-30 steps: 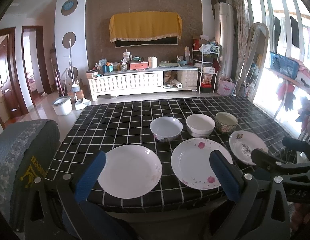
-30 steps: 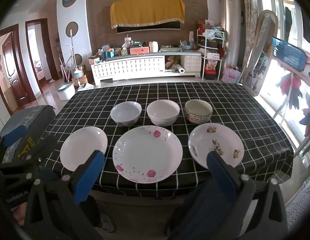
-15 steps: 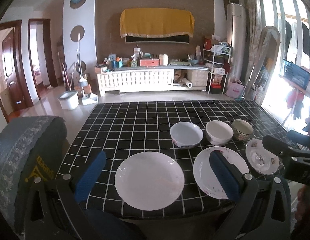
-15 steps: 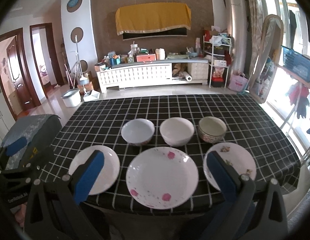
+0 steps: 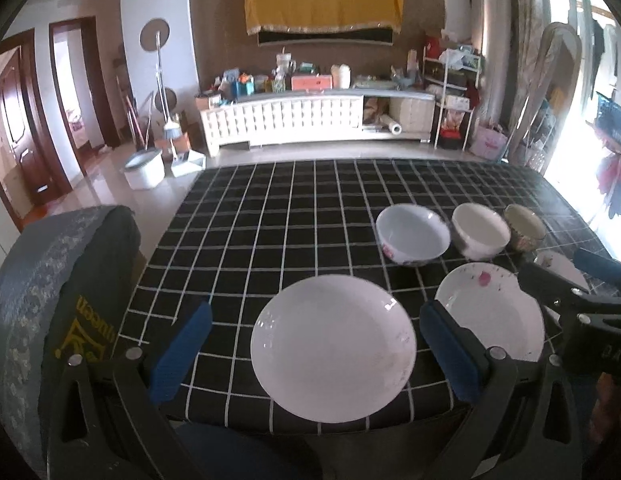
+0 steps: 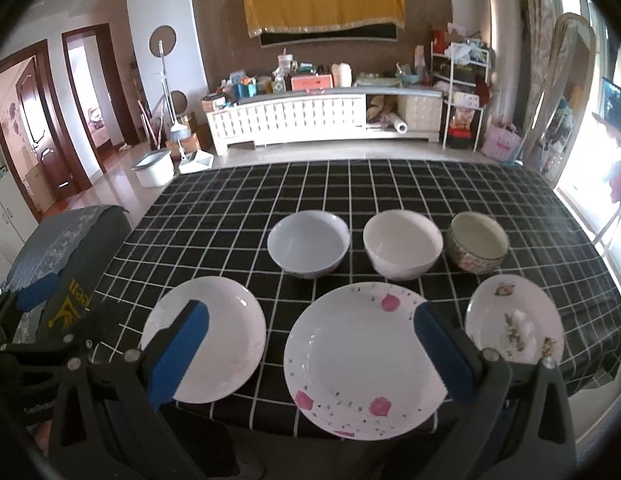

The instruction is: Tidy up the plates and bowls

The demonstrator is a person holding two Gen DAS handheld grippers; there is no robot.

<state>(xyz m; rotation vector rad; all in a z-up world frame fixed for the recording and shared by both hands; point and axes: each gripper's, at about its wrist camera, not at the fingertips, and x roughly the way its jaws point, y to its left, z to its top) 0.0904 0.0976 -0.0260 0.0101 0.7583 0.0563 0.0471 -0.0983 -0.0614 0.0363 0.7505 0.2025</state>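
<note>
A plain white plate (image 5: pixel 333 347) (image 6: pixel 214 336), a pink-flowered plate (image 6: pixel 362 364) (image 5: pixel 498 312) and a small patterned plate (image 6: pixel 514 320) lie in a row along the table's near edge. Behind them stand a bluish-white bowl (image 6: pixel 308 244) (image 5: pixel 412 234), a white bowl (image 6: pixel 402 244) (image 5: pixel 480 236) and a patterned bowl (image 6: pixel 476 246) (image 5: pixel 524 232). My left gripper (image 5: pixel 316 354) is open and empty, its fingers either side of the plain plate. My right gripper (image 6: pixel 310 354) is open and empty over the flowered plate's near-left edge.
The table has a black cloth with a white grid (image 6: pixel 390 184). A grey cushioned chair back (image 5: pixel 50 300) (image 6: pixel 58 248) stands at the near left. The table's far half (image 5: pixel 330 192) holds nothing. A window and a drying rack are at the right.
Both grippers have moved forward and lower toward the plates. The left view has swung left, so the plain plate now sits between its fingers. No dish has moved.
</note>
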